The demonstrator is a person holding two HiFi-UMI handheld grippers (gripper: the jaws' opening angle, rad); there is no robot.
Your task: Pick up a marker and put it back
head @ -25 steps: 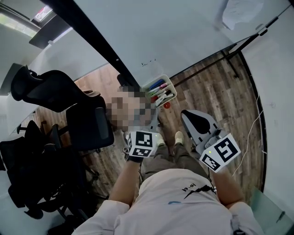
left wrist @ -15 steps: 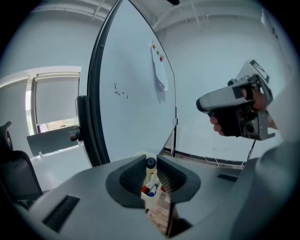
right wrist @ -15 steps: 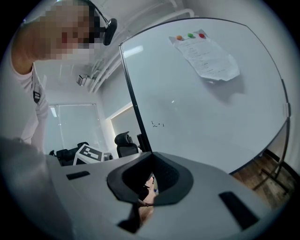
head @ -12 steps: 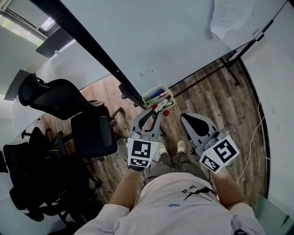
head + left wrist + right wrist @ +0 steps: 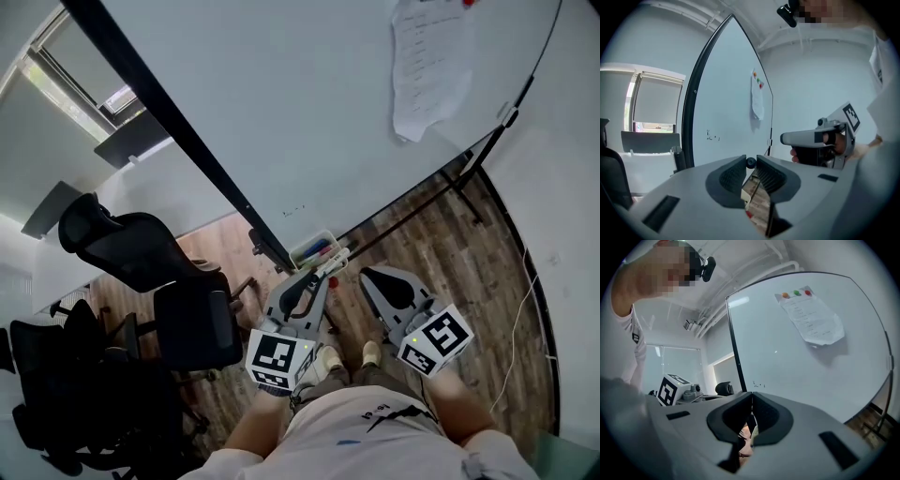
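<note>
As my left fingers point(image 5: 729, 176) have just closed in, they pinch a marker point(image 5: 750, 162) near the tray point(image 5: 314, 251) on the whiteboard point(image 5: 281, 112). My right fingers point(image 5: 736, 416) rest pressed together, holding nothing.

- Head view: above the person point(image 5: 375, 436), looking steeply down the whiteboard point(image 5: 281, 112).
- Left gripper view: behind the left claw point(image 5: 750, 162), beside the whiteboard, looking along it.
- Right gripper view: behind the right claw point(image 5: 751, 395), facing the whiteboard; all three views share its paper point(image 5: 811, 317).

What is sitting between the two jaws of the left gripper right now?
A marker, its dark round end pinched at the tips of the left gripper; the left gripper view shows it.
</note>
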